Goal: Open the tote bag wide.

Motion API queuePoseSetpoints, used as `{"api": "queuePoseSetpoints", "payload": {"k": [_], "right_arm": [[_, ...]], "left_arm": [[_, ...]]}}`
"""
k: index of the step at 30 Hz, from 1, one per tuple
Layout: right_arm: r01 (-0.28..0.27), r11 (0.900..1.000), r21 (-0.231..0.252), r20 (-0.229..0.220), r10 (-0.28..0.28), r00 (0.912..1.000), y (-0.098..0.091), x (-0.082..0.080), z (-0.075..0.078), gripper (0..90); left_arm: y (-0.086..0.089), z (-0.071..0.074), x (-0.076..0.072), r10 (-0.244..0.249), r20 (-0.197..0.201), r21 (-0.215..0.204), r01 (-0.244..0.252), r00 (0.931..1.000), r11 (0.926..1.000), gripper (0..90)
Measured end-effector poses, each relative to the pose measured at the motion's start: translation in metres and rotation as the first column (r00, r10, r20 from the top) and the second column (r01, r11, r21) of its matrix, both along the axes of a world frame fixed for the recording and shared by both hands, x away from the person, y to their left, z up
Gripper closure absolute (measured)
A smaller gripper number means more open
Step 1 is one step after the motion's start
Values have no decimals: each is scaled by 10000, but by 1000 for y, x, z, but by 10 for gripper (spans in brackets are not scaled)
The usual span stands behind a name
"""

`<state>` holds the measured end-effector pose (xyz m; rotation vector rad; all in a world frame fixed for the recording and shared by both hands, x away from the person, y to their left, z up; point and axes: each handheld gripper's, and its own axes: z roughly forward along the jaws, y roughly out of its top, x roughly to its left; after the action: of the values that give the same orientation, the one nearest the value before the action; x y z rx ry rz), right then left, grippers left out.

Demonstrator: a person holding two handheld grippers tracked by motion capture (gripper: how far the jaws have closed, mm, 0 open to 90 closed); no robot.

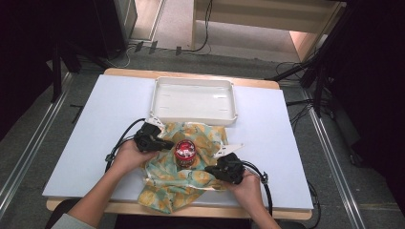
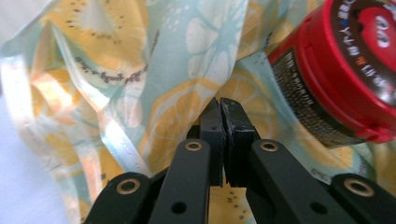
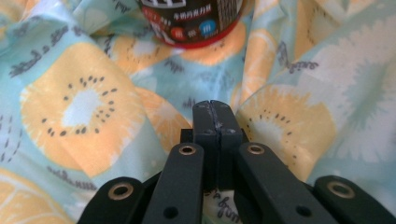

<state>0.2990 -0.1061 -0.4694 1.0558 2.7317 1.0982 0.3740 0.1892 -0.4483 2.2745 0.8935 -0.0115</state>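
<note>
A can with a red lid [image 1: 185, 152] stands upright on a crumpled cloth printed with yellow fruit slices on pale blue [image 1: 167, 188]. My left gripper [image 1: 167, 143] lies just left of the can, pointing at it. In its own view the left gripper [image 2: 222, 105] is shut, pads together, with the cloth [image 2: 140, 70] right behind the tips and the can [image 2: 345, 70] at the upper right. My right gripper [image 1: 210, 168] sits at the can's lower right. The right gripper [image 3: 211, 108] is shut too, low over the cloth [image 3: 84, 102], the can [image 3: 191, 23] ahead. I see no fabric between either pair of pads.
A shallow white tray [image 1: 191, 80] sits behind the cloth toward the far edge of the white table top [image 1: 95, 143]. Cables trail from both grippers over the table. Dark stands and cables line the floor around the table.
</note>
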Motion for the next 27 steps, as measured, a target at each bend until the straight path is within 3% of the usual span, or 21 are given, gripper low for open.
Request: {"api": "queuePoseSetpoints", "payload": {"k": [5,9,13,19,23,27], "right_arm": [[128,9999,83,-59,-127,9999,-11,-6,-1,900],[146,9999,12,-1,-146,9999,-8,-6,-1,900],[99,9999,-45,35,-99,9999,-4,-6,0,900],[-9,9993,369,366,-4,9993,-1,-8,10,900],[-444,9951,882,454,405,9981,14,-13,19,900],[-880,9921,893,397,848,9956,25,-22,17,900]], "left_arm": [[3,3,0,49,-97,-274,-52,9999,9996,883],[2,13,-10,-134,-21,-627,132,9999,9979,881],[3,20,-20,-408,7,-711,407,9992,9966,900],[2,23,-37,-620,68,-874,624,9981,9942,900],[4,24,-44,-593,88,-742,598,9982,9954,900],[7,26,-49,-459,155,-865,471,9988,9951,900]]}}
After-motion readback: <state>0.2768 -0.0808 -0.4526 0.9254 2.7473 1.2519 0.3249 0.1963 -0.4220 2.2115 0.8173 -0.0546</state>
